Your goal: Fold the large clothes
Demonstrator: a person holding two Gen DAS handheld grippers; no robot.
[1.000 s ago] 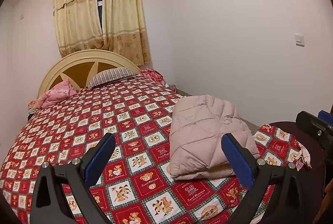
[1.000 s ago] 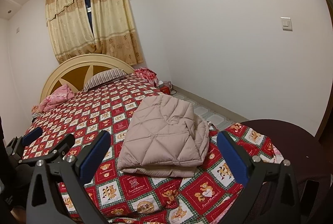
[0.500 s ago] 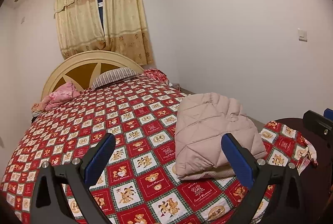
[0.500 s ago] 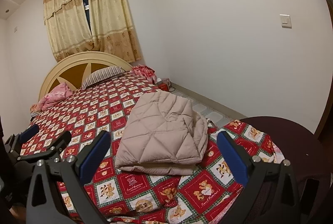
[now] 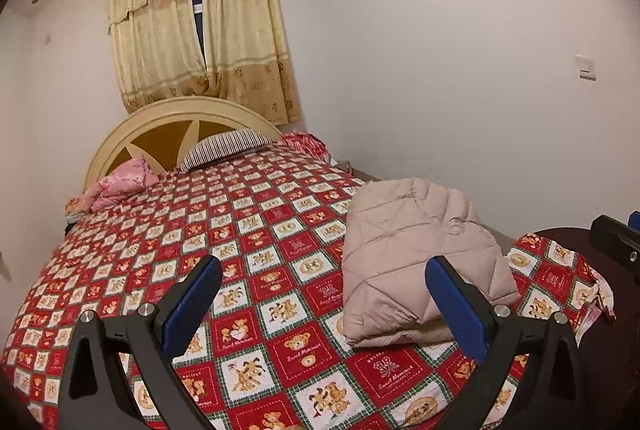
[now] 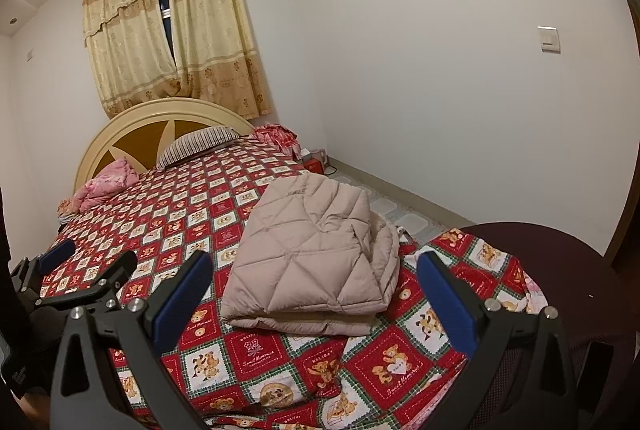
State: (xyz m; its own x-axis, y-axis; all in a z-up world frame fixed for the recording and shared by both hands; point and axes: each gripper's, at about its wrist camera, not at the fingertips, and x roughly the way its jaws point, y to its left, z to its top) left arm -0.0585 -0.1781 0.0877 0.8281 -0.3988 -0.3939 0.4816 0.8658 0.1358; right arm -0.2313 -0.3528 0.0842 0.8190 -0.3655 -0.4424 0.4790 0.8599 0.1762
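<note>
A beige quilted jacket [image 5: 416, 250] [image 6: 316, 254] lies folded into a thick rectangle on the near right part of the bed. My left gripper [image 5: 324, 294] hovers open above the bedspread, to the jacket's near left, holding nothing. My right gripper [image 6: 314, 298] is open too and hangs in front of the jacket's near edge, clear of the fabric. In the right wrist view the left gripper [image 6: 76, 262] shows at the far left. In the left wrist view part of the right gripper [image 5: 616, 242] shows at the right edge.
The bed carries a red checked bear-print bedspread [image 5: 192, 242] [image 6: 168, 218]. A striped pillow [image 5: 224, 148] and a pink bundle [image 5: 120, 182] lie by the cream headboard [image 5: 160, 126]. A dark round seat [image 6: 560, 254] stands at the right. A white wall runs along the right.
Both grippers have drawn back and up a little from the bed, so the folded jacket sits slightly farther off. The jacket itself has not moved.
</note>
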